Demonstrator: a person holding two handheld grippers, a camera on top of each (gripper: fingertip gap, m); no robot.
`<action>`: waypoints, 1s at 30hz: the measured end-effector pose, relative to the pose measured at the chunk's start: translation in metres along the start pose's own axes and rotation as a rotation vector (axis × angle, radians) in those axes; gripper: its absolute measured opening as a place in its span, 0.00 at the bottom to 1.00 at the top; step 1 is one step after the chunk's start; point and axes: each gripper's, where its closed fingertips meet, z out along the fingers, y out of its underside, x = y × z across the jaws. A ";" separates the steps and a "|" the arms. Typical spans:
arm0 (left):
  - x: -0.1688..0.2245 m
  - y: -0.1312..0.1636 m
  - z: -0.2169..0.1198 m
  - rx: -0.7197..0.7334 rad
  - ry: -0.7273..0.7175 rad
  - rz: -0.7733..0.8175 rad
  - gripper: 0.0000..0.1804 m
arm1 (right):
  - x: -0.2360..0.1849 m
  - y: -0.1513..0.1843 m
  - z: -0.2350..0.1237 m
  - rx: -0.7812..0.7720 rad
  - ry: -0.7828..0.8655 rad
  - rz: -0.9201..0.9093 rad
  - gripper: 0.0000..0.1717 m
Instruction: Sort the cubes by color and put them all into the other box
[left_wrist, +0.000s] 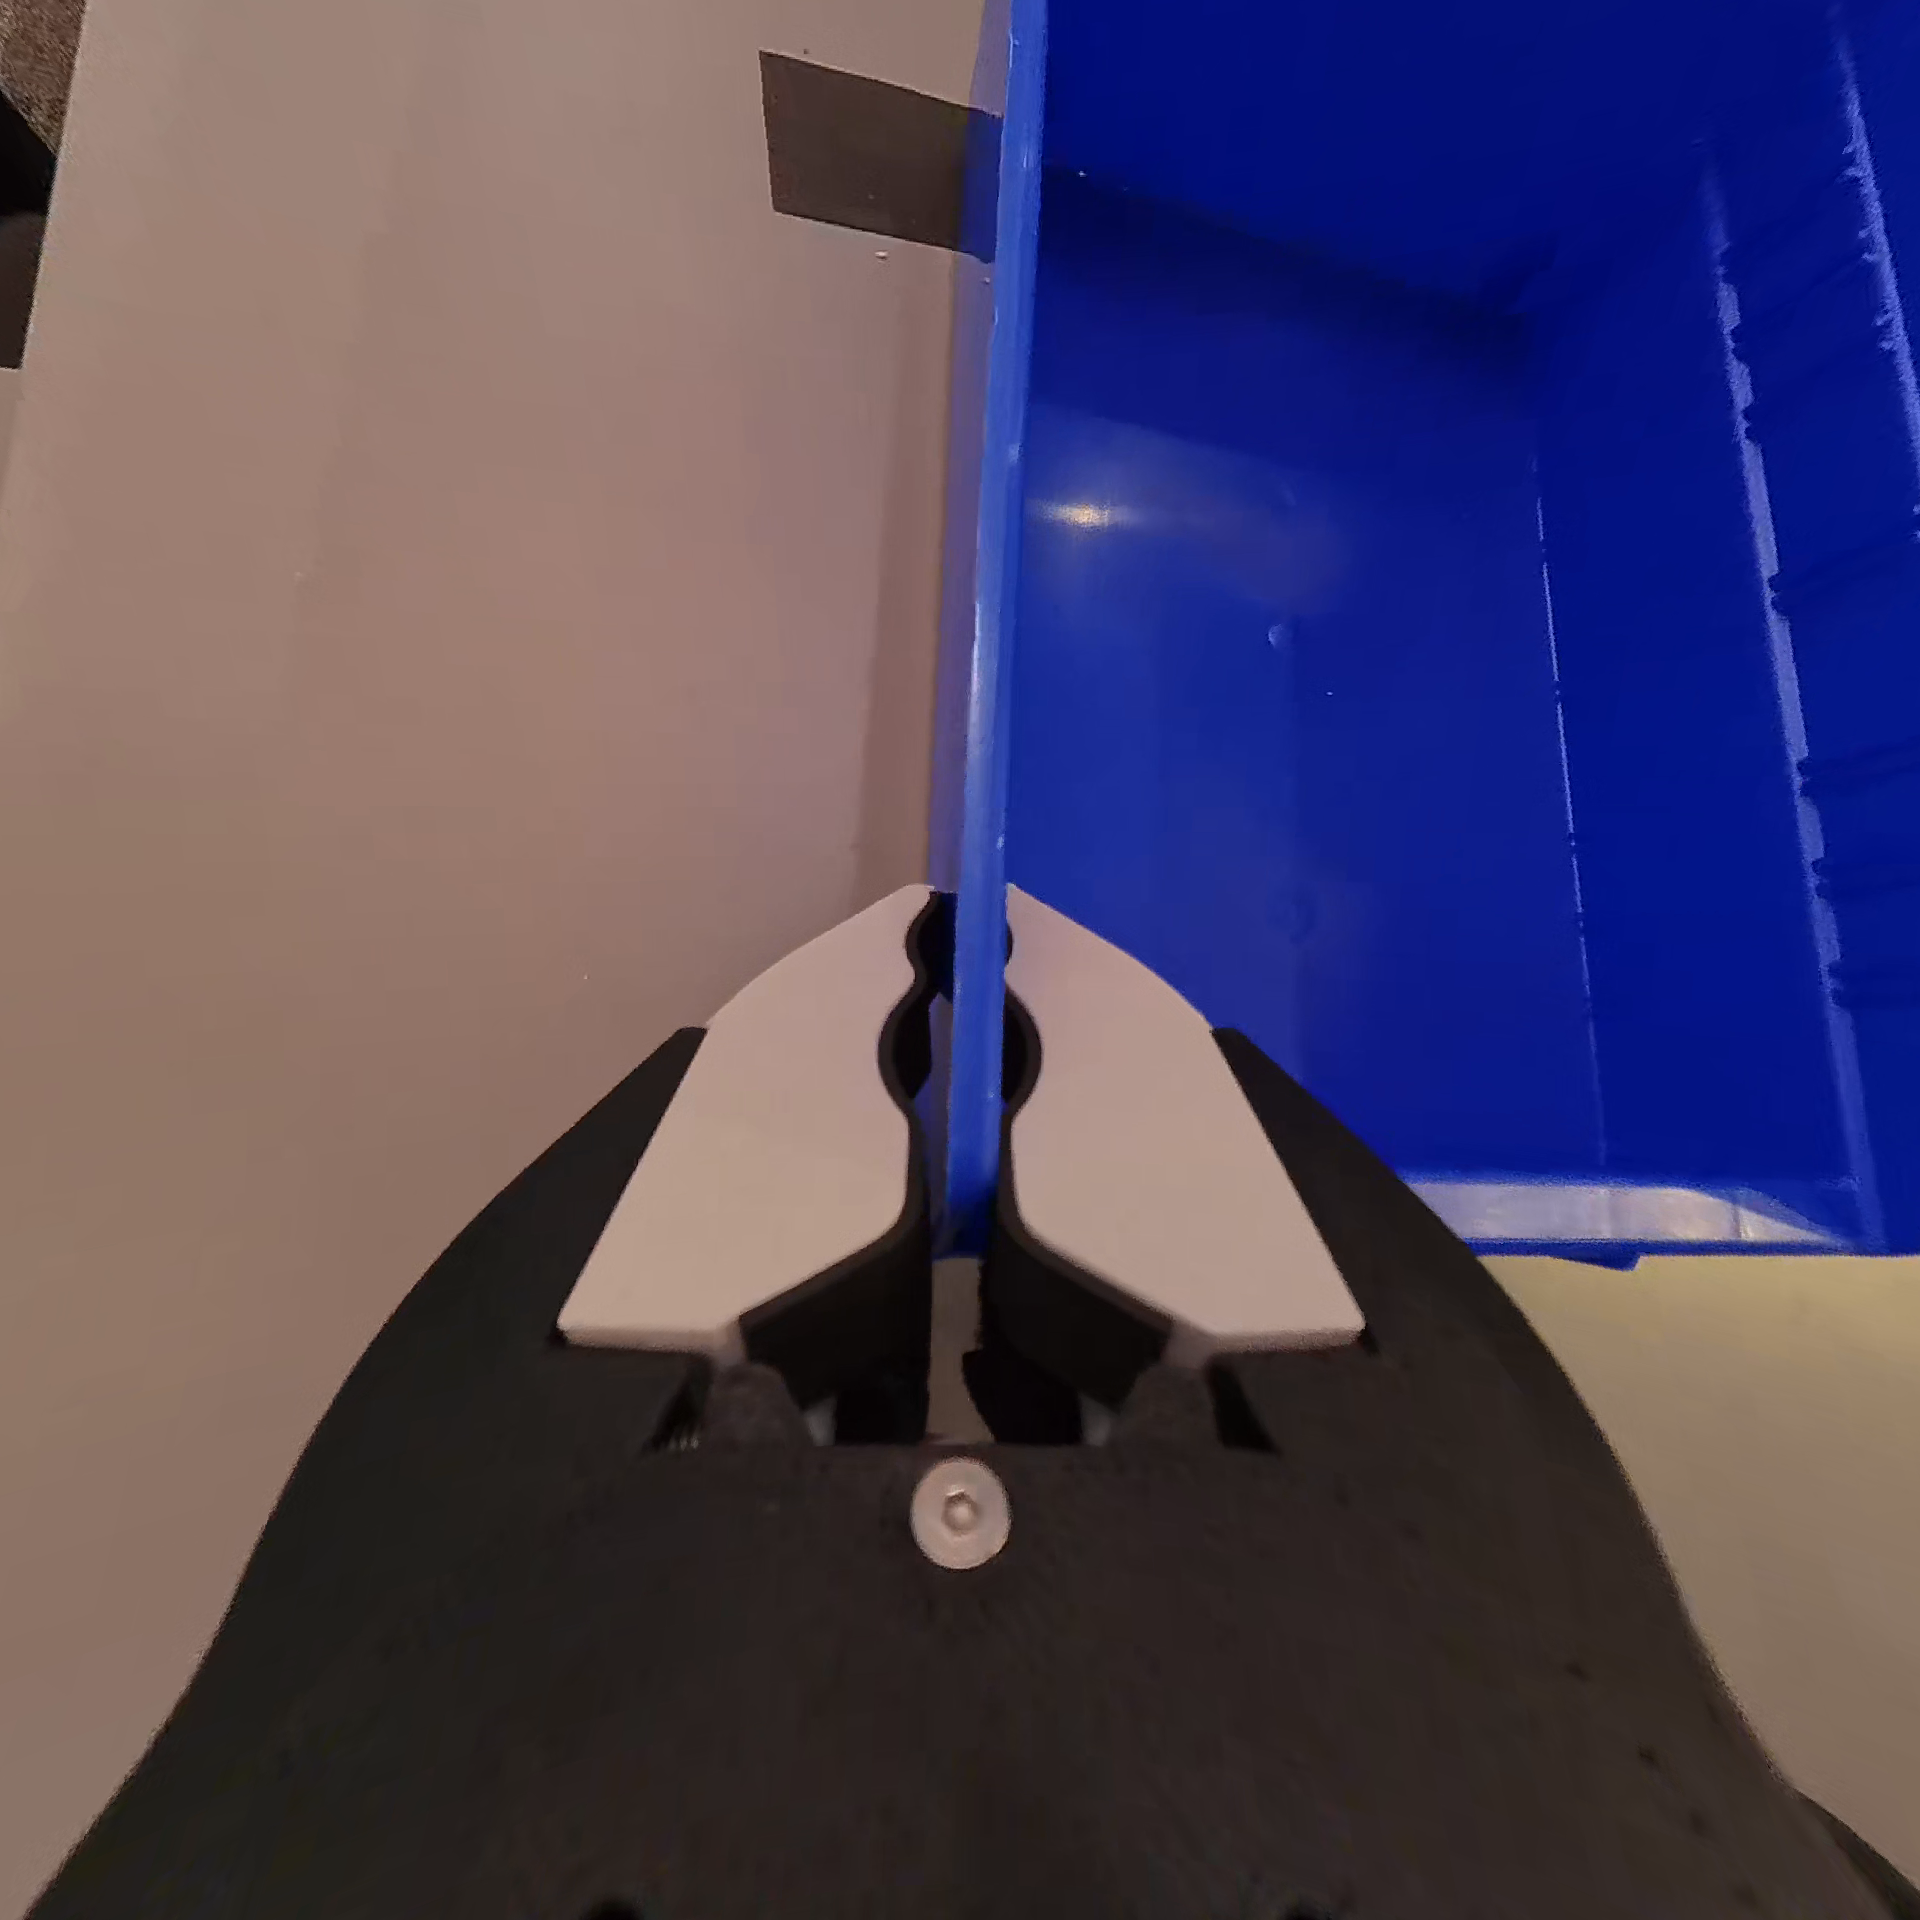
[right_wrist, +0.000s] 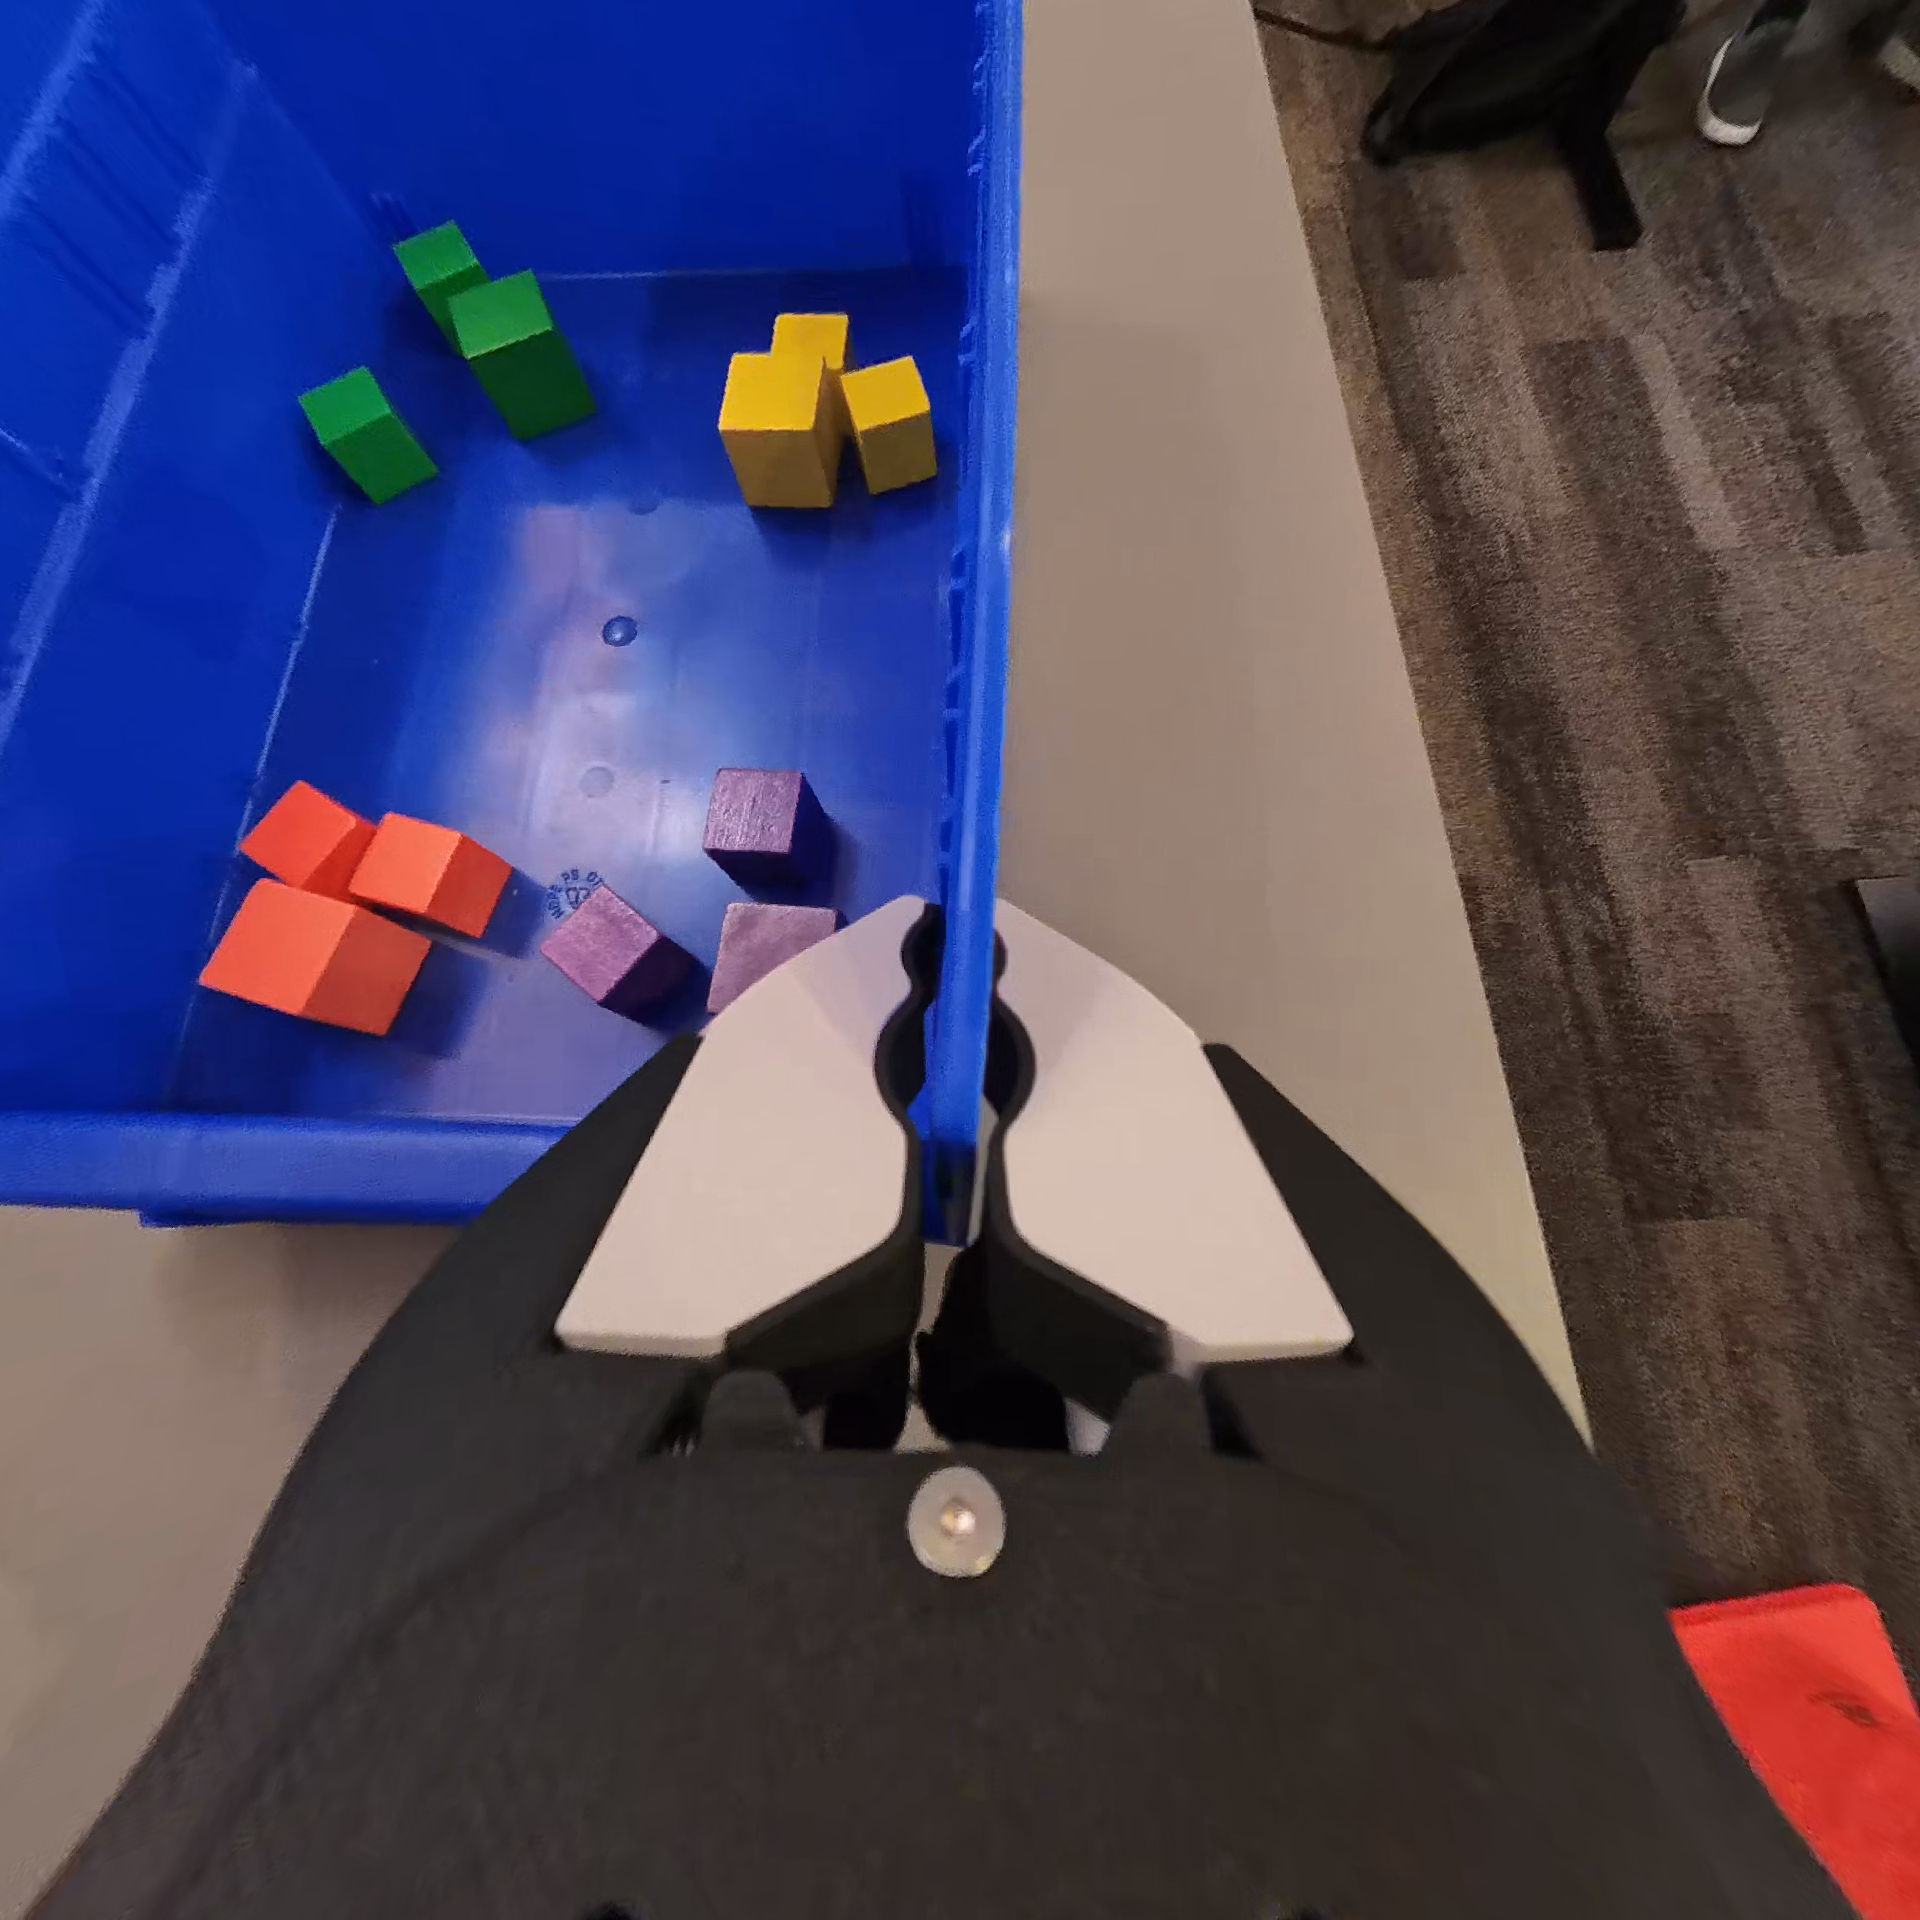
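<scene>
My left gripper (left_wrist: 971, 904) is shut on the left wall of a blue box (left_wrist: 987, 644), its white fingers (left_wrist: 790, 1122) on either side of the rim. What shows of that box's inside holds no cubes. My right gripper (right_wrist: 961, 914) is shut on the right wall of a blue box (right_wrist: 982, 623). In that box the cubes lie grouped by colour: three green cubes (right_wrist: 514, 353) at the far left, yellow cubes (right_wrist: 790, 416) at the far right, three orange-red cubes (right_wrist: 322, 951) at the near left, and three purple cubes (right_wrist: 758, 821) near my right fingers.
The boxes stand on a pale table (left_wrist: 416, 623). A strip of dark tape (left_wrist: 862, 156) lies on the table against the left box wall. In the right wrist view the table edge runs along the right, with carpet floor (right_wrist: 1621, 623) beyond. A red flat thing (right_wrist: 1818, 1745) is at the lower right.
</scene>
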 end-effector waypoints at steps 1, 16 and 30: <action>0.001 0.001 -0.001 0.000 -0.001 0.001 0.03 | -0.001 0.000 -0.001 -0.002 -0.005 0.002 0.03; 0.033 0.048 -0.078 -0.115 0.020 0.017 0.03 | -0.020 0.012 -0.041 -0.106 -0.089 -0.082 0.03; 0.087 0.096 -0.144 -0.196 0.132 0.142 0.03 | -0.062 0.041 -0.088 -0.186 -0.359 -0.328 0.03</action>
